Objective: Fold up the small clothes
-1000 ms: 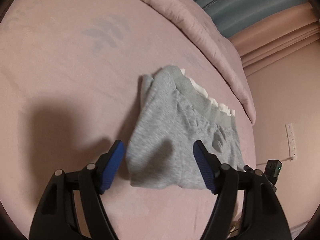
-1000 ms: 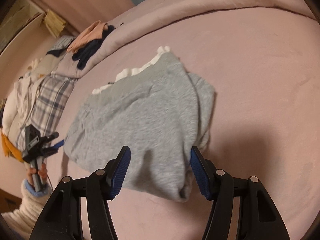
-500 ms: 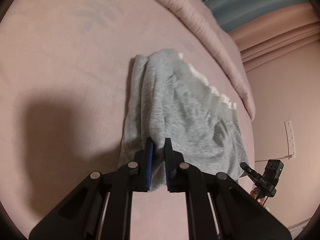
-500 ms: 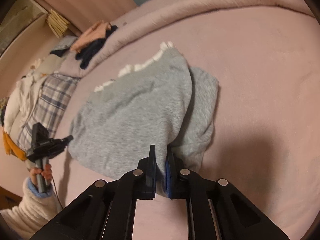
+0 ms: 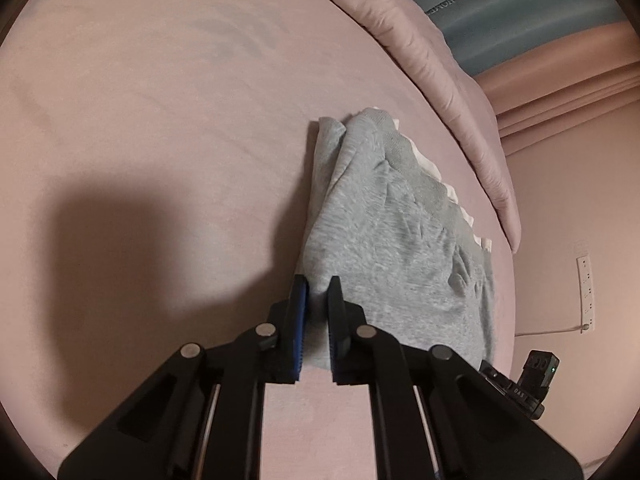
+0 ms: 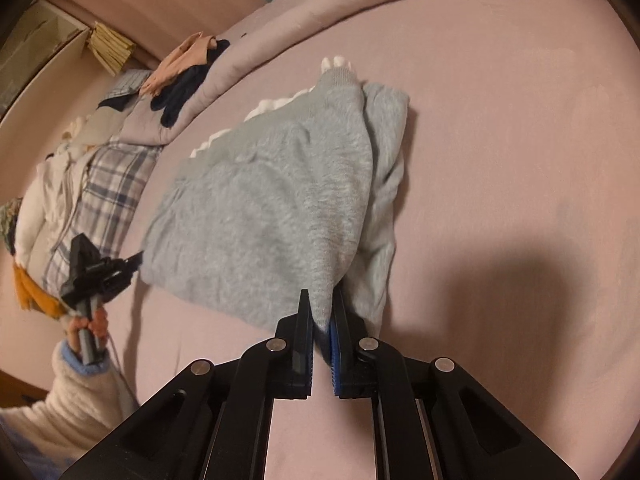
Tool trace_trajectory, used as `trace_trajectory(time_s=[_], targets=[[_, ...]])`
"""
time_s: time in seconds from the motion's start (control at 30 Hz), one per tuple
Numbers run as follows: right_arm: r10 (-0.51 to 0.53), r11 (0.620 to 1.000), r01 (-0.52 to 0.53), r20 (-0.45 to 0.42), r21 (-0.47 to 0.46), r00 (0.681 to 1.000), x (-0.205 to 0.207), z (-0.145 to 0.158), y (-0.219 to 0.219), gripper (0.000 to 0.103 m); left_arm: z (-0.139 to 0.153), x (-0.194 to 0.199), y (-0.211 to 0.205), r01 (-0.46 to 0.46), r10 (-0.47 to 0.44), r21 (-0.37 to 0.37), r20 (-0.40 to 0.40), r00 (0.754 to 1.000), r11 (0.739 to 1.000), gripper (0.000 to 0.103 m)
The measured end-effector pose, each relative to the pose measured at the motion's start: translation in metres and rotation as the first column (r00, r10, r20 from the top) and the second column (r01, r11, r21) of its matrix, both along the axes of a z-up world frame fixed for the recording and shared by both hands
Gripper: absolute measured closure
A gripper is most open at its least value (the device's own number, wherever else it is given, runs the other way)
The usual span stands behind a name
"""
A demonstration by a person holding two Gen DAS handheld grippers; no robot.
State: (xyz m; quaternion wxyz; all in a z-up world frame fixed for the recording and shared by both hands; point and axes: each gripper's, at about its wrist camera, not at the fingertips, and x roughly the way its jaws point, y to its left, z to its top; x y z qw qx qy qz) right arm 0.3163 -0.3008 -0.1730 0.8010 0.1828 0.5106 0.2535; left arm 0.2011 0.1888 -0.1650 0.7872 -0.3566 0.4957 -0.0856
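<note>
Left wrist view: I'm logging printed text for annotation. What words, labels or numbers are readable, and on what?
"DAS": small faint white letters on the black housing at lower right.
Pale lettering on the blue-grey fabric behind the bed: upside down, blurred, unreadable.
Grey garment: no text shows.

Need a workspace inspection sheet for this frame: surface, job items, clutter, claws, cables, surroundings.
Surface: pink bedsheet, smooth.
Job's things: grey garment, white trim at far edge, partly folded.
Clutter: clothes pile at the bed's edge, plaid piece on top.
Claws: left claw and right claw each shut on the garment's near edge.
Cables: white cord to a wall power strip.
Surroundings: pink duvet, teal headboard.
</note>
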Motion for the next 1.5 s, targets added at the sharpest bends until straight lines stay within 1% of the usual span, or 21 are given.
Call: trace_trajectory(time_s=[0.07,0.17,0.23,0.33,0.37,0.43,0.53,0.6,0.63,0.7,0.8,0.93,1.0,1.07,1.17,1.2,1.23,1.3,1.37,1.43,1.5], targets=[[0.031,0.999,-0.030,0.005,-0.019,1.000,-0.006,0.002,0.004,0.095,0.005,-0.001,-0.003,0.008,-0.009,0.020,0.008,1.000,1.000,0.096],[0.044,0.996,-0.042,0.017,-0.084,0.999,-0.001,0.007,0.006,0.095,0.012,0.000,-0.006,0.020,-0.021,0.050,0.009,1.000,0.999,0.091],[-0.018,0.995,0.020,0.022,-0.098,1.000,0.009,0.012,-0.002,0.095,0.017,0.002,-0.006,0.009,-0.010,0.075,0.012,1.000,0.997,0.082],[-0.123,0.987,0.130,0.071,-0.099,0.990,0.018,0.030,-0.018,0.084,0.033,-0.003,0.000,-0.033,0.026,0.143,0.049,0.998,0.989,0.063],[-0.136,0.982,0.148,0.098,-0.117,0.986,0.018,0.035,-0.017,0.083,0.038,-0.005,0.002,-0.045,0.035,0.146,0.066,0.997,0.988,0.063],[-0.111,0.976,0.137,0.158,-0.168,0.981,0.014,0.048,-0.005,0.083,0.046,-0.005,-0.002,-0.037,0.022,0.151,0.094,0.995,0.988,0.063],[0.009,0.986,0.025,0.197,-0.166,0.980,0.008,0.056,0.031,0.083,0.056,-0.002,-0.031,0.039,-0.066,0.211,0.125,0.990,0.977,0.063],[0.083,0.981,-0.042,0.219,-0.188,0.972,0.003,0.055,0.057,0.083,0.059,0.001,-0.061,0.121,-0.160,0.252,0.141,0.977,0.960,0.062],[0.108,0.979,-0.065,0.221,-0.195,0.969,0.003,0.052,0.065,0.083,0.059,0.003,-0.079,0.164,-0.211,0.285,0.144,0.967,0.945,0.062],[0.154,0.971,-0.107,0.215,-0.216,0.964,0.004,0.046,0.082,0.083,0.054,0.005,-0.100,0.210,-0.267,0.334,0.136,0.954,0.919,0.062],[0.174,0.954,-0.121,0.177,-0.274,0.969,0.007,0.029,0.093,0.083,0.036,0.013,-0.118,0.241,-0.295,0.380,0.089,0.952,0.893,0.062],[0.139,0.952,-0.110,0.082,-0.286,0.987,0.011,0.000,0.082,0.083,-0.001,0.010,-0.127,0.284,-0.308,0.442,-0.018,0.951,0.851,0.062],[0.109,0.973,-0.091,0.075,-0.213,0.991,0.009,-0.002,0.068,0.083,-0.002,0.008,-0.126,0.276,-0.311,0.454,0.004,0.950,0.847,0.062],[0.090,0.981,-0.079,0.056,-0.180,0.994,0.006,0.002,0.059,0.083,0.002,0.004,-0.124,0.272,-0.310,0.467,0.006,0.951,0.841,0.062],[0.088,0.976,-0.071,0.073,-0.206,0.993,0.001,0.013,0.056,0.082,0.013,-0.005,-0.119,0.240,-0.299,0.498,0.042,0.953,0.833,0.061],[0.084,0.974,-0.061,0.098,-0.218,0.992,0.001,0.021,0.056,0.081,0.016,-0.008,-0.118,0.224,-0.293,0.511,0.057,0.954,0.830,0.057],[0.081,0.975,-0.056,0.112,-0.216,0.990,-0.003,0.021,0.051,0.076,0.019,-0.012,-0.113,0.200,-0.282,0.526,0.078,0.956,0.827,0.050],[0.060,0.981,-0.030,0.151,-0.190,0.987,0.000,0.028,0.049,0.071,0.023,-0.016,-0.100,0.150,-0.244,0.532,0.111,0.963,0.833,0.037],[0.028,0.984,0.003,0.170,-0.178,0.985,0.006,0.030,0.050,0.070,0.018,-0.014,-0.085,0.126,-0.202,0.513,0.096,0.975,0.849,0.036],[-0.010,0.982,0.041,0.164,-0.186,0.986,0.015,0.026,0.053,0.070,0.007,-0.008,-0.078,0.138,-0.193,0.486,0.064,0.979,0.863,0.036],[-0.064,0.970,0.089,0.116,-0.226,0.991,0.019,0.010,0.042,0.070,-0.009,-0.007,-0.075,0.162,-0.194,0.490,0.016,0.981,0.856,0.036]])
